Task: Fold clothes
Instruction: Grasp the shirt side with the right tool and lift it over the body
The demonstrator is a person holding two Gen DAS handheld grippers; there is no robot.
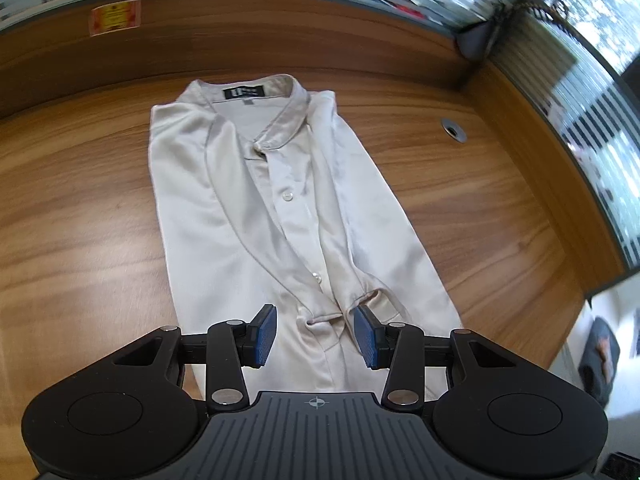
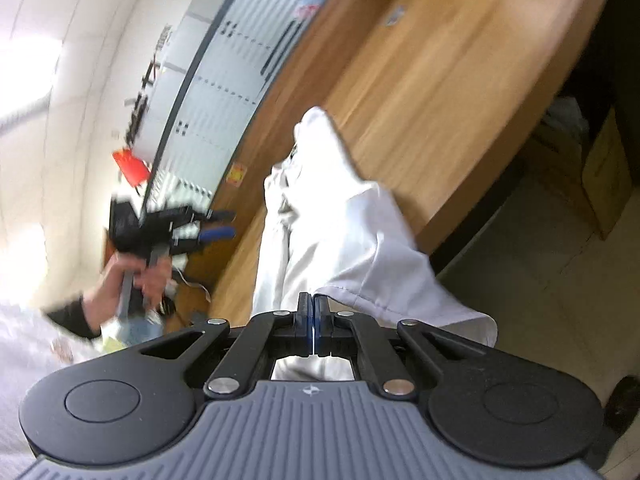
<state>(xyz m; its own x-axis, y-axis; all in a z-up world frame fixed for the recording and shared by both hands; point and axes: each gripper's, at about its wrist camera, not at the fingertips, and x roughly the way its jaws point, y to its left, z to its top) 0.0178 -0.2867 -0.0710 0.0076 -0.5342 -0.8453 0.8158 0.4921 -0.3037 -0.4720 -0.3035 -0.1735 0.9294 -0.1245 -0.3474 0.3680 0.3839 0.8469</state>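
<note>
The right gripper (image 2: 312,322) is seen with its blue pads pressed together, and a hem edge of the pale blouse (image 2: 340,220) appears to be pinched between them, though the contact itself is hidden behind the pads. From that pinch the cloth is drawn up off the wooden table (image 2: 440,60), its lower part hanging past the table edge toward the floor.

The left gripper (image 1: 315,334) is held partly open above the blouse (image 1: 256,200), pointing steeply down. Nothing is gripped between its pads; a puckered knot of fabric near the placket lies in the gap below them. In the right wrist view the same gripper (image 2: 216,225) is seen held in a hand (image 2: 136,276) over the far side of the garment.

The blouse is laid face up on the table (image 1: 80,200), collar and black label (image 1: 244,93) at the far end, both sleeves already crossed over the front.

The step in hand is judged to be the folding of the hem up toward the collar. It would be done well if the satin were lifted evenly and kept taut, the left pads being closed on the matching hem corner so both are carried together; a one-sided pull is likely to skew the slippery cloth and disturb the sleeves.
</note>
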